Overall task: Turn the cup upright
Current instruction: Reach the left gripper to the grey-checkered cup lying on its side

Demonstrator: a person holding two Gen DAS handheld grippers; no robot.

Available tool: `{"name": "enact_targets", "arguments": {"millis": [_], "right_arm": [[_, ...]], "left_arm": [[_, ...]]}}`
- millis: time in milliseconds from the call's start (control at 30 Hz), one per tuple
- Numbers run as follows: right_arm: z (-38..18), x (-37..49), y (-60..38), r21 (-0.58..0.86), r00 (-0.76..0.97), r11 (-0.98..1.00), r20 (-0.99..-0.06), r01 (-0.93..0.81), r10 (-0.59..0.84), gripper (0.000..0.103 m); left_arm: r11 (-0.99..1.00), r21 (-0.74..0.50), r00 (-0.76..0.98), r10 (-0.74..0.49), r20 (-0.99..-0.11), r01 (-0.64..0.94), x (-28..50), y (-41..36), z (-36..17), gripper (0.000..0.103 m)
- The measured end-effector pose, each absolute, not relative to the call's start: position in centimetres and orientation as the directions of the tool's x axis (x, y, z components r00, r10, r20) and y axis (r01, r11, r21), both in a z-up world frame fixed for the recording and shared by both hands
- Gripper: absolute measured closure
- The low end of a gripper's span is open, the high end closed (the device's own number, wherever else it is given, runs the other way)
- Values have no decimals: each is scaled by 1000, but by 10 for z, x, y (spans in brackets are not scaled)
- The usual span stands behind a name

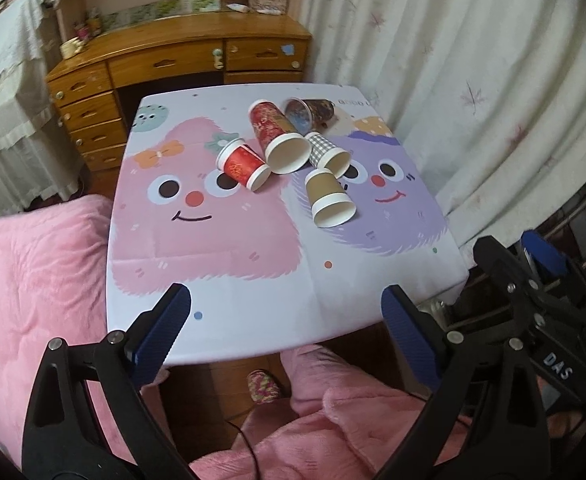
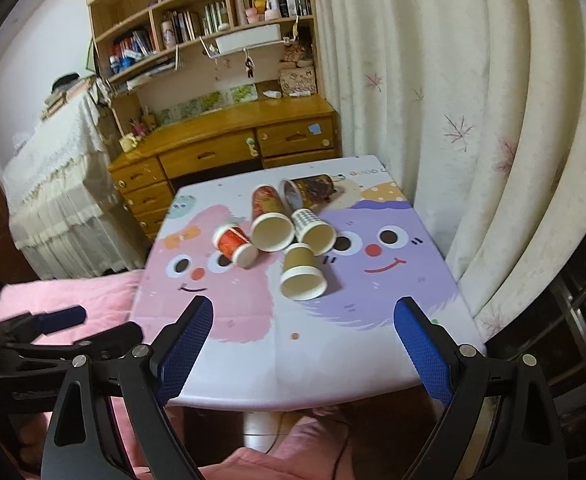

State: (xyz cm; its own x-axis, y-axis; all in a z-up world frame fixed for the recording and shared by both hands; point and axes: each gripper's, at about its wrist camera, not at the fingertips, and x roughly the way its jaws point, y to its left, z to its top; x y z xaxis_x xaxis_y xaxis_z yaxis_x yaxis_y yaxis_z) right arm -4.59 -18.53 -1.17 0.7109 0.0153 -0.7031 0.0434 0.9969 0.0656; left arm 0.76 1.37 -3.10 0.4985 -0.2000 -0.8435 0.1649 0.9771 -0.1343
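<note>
Several paper cups lie on their sides in a cluster on the table (image 1: 221, 280): a small red cup (image 1: 241, 165), a tall red cup (image 1: 279, 140), a dark patterned cup (image 1: 311, 112), a grey checked cup (image 1: 327, 154) and a brown cup (image 1: 329, 198). The right wrist view shows the same small red cup (image 2: 235, 245), tall red cup (image 2: 269, 220), dark cup (image 2: 309, 191), checked cup (image 2: 313, 229) and brown cup (image 2: 301, 274). My left gripper (image 1: 285, 300) is open and empty above the table's near edge. My right gripper (image 2: 303, 312) is open and empty, short of the brown cup.
The table (image 2: 293, 360) has a cartoon-face cover. A wooden desk (image 1: 181, 60) stands behind it, curtains (image 1: 473, 60) on the right, a pink bed (image 1: 33, 280) on the left. My right gripper's body (image 1: 533, 288) shows at right in the left wrist view.
</note>
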Motion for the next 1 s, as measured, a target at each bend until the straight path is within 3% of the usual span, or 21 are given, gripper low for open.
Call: {"name": "enact_targets", "arguments": {"millis": [467,700,1000], "right_arm": [[-81,88,-236,24,575,1000,-818,-16,29,10],[-115,150,-251,-129,553,986,-832,-110,-48,10],[-171,207,-267,-98,467,981,-884,-166,-10,10]], "left_arm": [[848,191,413,-35,-910,494,127,-54,-108,15],[582,423,508,20,-861,695,185,-112,-131,18],[122,555,556,26,-831,823,242,-178,-184,26]]}}
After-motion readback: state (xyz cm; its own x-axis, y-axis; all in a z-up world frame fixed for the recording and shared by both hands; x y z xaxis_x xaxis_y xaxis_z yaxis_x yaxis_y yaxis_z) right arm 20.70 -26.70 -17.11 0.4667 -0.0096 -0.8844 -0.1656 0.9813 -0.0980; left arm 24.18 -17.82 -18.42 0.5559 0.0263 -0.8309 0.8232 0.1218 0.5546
